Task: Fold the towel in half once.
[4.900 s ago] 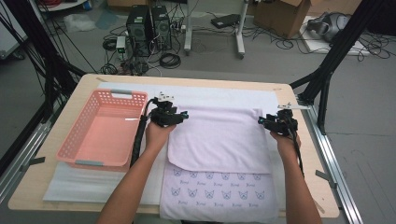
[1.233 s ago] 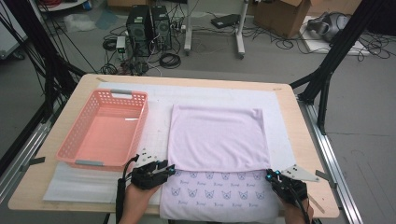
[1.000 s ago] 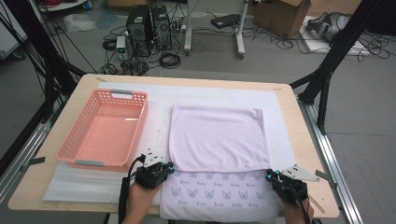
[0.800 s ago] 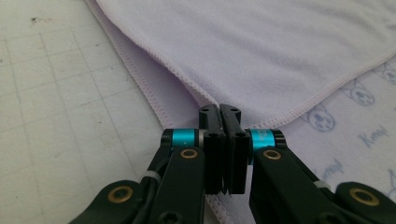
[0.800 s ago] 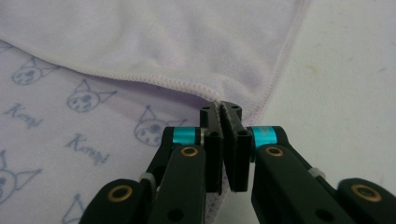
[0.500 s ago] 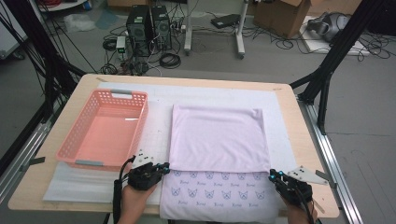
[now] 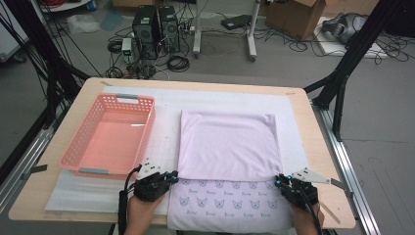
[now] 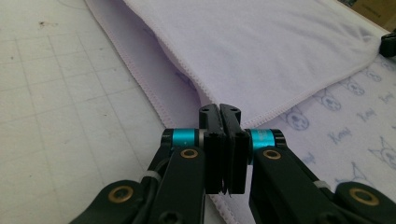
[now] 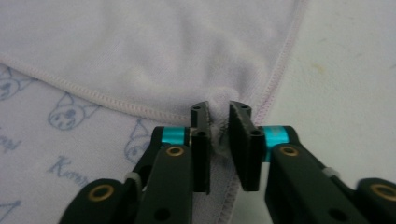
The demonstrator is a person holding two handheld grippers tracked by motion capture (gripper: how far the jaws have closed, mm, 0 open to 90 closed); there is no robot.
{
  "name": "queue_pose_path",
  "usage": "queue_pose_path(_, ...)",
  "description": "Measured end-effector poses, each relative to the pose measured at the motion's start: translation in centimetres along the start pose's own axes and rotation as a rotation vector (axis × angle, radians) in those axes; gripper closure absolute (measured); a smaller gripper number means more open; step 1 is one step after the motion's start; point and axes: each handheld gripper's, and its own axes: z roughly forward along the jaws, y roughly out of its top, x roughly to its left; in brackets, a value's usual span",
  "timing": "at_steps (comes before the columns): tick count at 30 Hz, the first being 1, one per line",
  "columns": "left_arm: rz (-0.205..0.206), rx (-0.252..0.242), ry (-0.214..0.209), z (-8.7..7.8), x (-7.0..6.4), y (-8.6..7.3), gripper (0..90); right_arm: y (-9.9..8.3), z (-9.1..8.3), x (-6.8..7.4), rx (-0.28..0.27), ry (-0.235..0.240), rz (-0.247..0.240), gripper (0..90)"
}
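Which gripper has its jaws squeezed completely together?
The left gripper: its jaws meet with no gap at the towel's edge. The right gripper shows bunched cloth between its jaws.

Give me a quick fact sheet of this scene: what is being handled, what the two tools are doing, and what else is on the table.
item: lilac towel, folded, cat-print side showing at the near end
left gripper: shut on the towel's near left edge
right gripper: pinching the towel's near right corner
basket: pink plastic basket, left of the towel, nothing in it
surface: wooden table under a white mat
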Motion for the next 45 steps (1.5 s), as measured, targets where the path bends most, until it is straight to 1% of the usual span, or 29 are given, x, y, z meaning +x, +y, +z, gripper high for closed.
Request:
queue_pose_path(3,0.004,-0.002,-0.001,-0.2,-0.1,0.0,88.2,-0.2,-0.3,0.1,-0.014,0.003,-0.004,85.0)
queue_pose_path(5,0.002,-0.01,0.0,-0.5,-0.1,0.0,88.2,-0.3,-0.6,0.0,-0.029,0.018,0.011,85.2)
queue_pose_path(8,0.005,-0.015,-0.004,-1.1,-0.3,-0.1,88.2,-0.5,-1.3,0.0,-0.04,0.044,0.018,85.1)
queue_pose_path(11,-0.004,-0.024,-0.018,-1.9,-0.6,-0.3,88.2,-0.6,-2.1,0.3,-0.046,0.056,0.003,85.2)
queue_pose_path(15,0.008,-0.022,-0.031,-2.9,-1.3,-0.8,88.2,-0.6,-3.3,0.9,-0.049,0.071,-0.001,85.2)
queue_pose_path(19,0.015,-0.029,-0.038,-4.3,-1.7,-1.4,88.2,-1.1,-4.5,1.6,-0.045,0.078,-0.023,85.2)
queue_pose_path(20,0.009,-0.032,-0.041,-4.6,-1.8,-1.5,88.2,-1.3,-5.0,1.8,-0.044,0.075,-0.031,85.2)
queue_pose_path(22,0.011,-0.032,-0.05,-5.3,-1.9,-1.9,88.3,-1.8,-5.8,1.9,-0.043,0.085,-0.028,85.2)
queue_pose_path(23,0.016,-0.032,-0.048,-5.7,-2.0,-2.1,89.7,-2.1,-6.3,2.0,-0.045,0.086,-0.032,85.2)
queue_pose_path(26,0.026,-0.026,-0.045,-6.5,-2.2,-2.8,89.9,-2.9,-7.6,2.3,-0.047,0.096,-0.03,85.2)
queue_pose_path(28,0.029,-0.019,-0.041,-6.9,-2.2,-3.2,89.9,-3.4,-8.1,2.4,-0.046,0.108,-0.024,85.2)
queue_pose_path(30,0.023,-0.015,-0.04,-6.8,-2.1,-3.4,89.8,-3.9,-8.2,2.5,-0.034,0.109,-0.035,85.2)
queue_pose_path(32,0.018,-0.013,-0.035,-6.4,-2.0,-3.3,89.6,-4.1,-7.8,2.5,-0.016,0.102,-0.042,85.2)
queue_pose_path(33,0.023,-0.017,-0.023,-6.2,-2.1,-3.2,88.0,-4.1,-7.6,2.4,-0.015,0.101,-0.043,85.2)
queue_pose_path(35,0.01,-0.02,-0.019,-5.5,-2.1,-2.8,71.3,-3.9,-7.4,2.3,-0.02,0.099,-0.032,85.2)
queue_pose_path(36,0.013,-0.021,-0.017,-5.1,-2.2,-2.6,64.9,-3.8,-7.3,2.2,-0.024,0.098,-0.032,85.2)
queue_pose_path(37,0.029,-0.021,-0.016,-4.7,-2.3,-2.4,61.4,-3.8,-7.3,2.2,-0.027,0.098,-0.031,85.1)
queue_pose_path(38,0.051,-0.013,-0.012,-4.3,-2.5,-2.3,59.9,-3.7,-7.3,2.1,-0.029,0.097,-0.033,85.1)
queue_pose_path(39,0.059,0.0,-0.012,-3.8,-2.5,-2.2,58.0,-3.7,-7.2,2.1,-0.027,0.098,-0.033,85.1)
queue_pose_path(40,0.057,0.017,-0.01,-3.2,-2.5,-2.0,55.9,-3.8,-7.1,2.1,-0.024,0.098,-0.029,85.1)
queue_pose_path(42,0.07,0.036,0.014,-2.1,-2.6,-1.9,54.9,-3.8,-7.0,2.1,-0.021,0.099,-0.029,85.1)
queue_pose_path(43,0.077,0.043,0.022,-1.8,-2.6,-1.8,55.1,-3.8,-7.0,2.1,-0.019,0.1,-0.026,85.1)
queue_pose_path(44,0.094,0.047,0.033,-1.5,-2.7,-1.7,56.0,-3.8,-7.0,2.1,-0.018,0.1,-0.025,85.1)
queue_pose_path(45,0.105,0.053,0.04,-1.2,-2.8,-1.6,58.3,-3.8,-7.0,2.1,-0.02,0.101,-0.027,85.1)
